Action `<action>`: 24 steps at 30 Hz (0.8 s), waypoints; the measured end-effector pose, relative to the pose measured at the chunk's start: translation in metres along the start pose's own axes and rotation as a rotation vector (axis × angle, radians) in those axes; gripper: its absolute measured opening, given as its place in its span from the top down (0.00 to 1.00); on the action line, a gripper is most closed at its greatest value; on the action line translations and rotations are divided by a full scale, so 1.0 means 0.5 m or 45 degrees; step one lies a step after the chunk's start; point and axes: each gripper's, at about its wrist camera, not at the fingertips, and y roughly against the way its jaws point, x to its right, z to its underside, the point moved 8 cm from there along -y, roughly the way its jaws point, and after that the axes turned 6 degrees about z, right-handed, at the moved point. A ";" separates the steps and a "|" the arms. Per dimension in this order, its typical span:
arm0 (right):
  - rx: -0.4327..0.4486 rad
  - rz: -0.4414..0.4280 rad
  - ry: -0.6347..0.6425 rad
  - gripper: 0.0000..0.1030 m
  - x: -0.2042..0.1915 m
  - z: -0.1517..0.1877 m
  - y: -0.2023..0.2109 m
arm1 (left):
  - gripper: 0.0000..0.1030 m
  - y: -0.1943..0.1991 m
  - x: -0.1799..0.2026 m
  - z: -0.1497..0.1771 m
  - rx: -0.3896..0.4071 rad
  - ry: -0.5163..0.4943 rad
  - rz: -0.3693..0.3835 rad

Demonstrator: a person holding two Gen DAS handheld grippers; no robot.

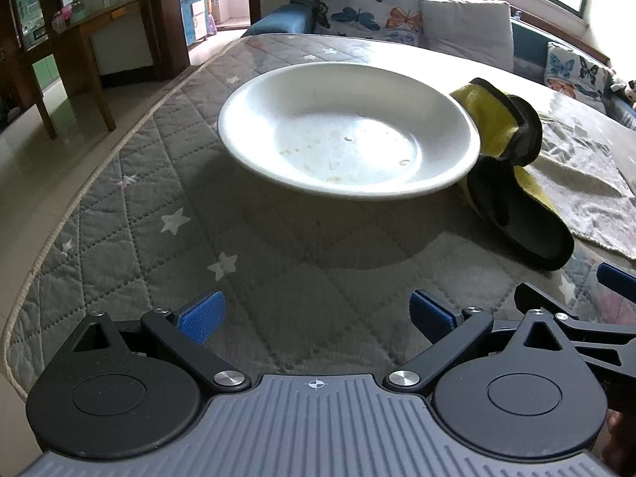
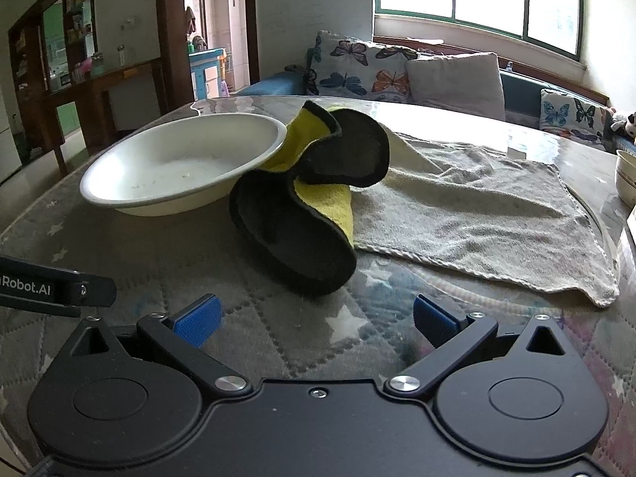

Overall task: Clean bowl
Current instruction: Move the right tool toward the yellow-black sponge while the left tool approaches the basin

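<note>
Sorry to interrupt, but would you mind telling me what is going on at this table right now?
A person holds a hand-held gripper in each hand over a table with a grey quilted cover, and nothing is grasped yet. The left hand-held gripper is open, facing the shallow white ceramic bowl, which shows small food specks inside. The right hand-held gripper is open too, facing the crumpled yellow-and-black cleaning cloth, which leans against the bowl's rim and partly lies on a beige towel.
</note>
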 end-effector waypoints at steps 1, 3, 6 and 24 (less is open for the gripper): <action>0.001 0.000 0.000 0.00 0.000 -0.003 -0.001 | 0.02 0.000 0.000 -0.002 0.001 0.000 -0.001; 0.002 -0.002 0.000 0.00 0.000 -0.007 -0.004 | 0.02 -0.001 0.000 -0.005 0.001 0.002 -0.002; 0.003 -0.006 0.000 0.00 0.000 -0.010 -0.006 | 0.02 0.000 0.000 -0.012 0.004 0.004 -0.001; 0.011 -0.025 -0.018 0.00 0.004 -0.038 -0.017 | 0.05 -0.003 0.006 -0.041 0.012 0.022 -0.001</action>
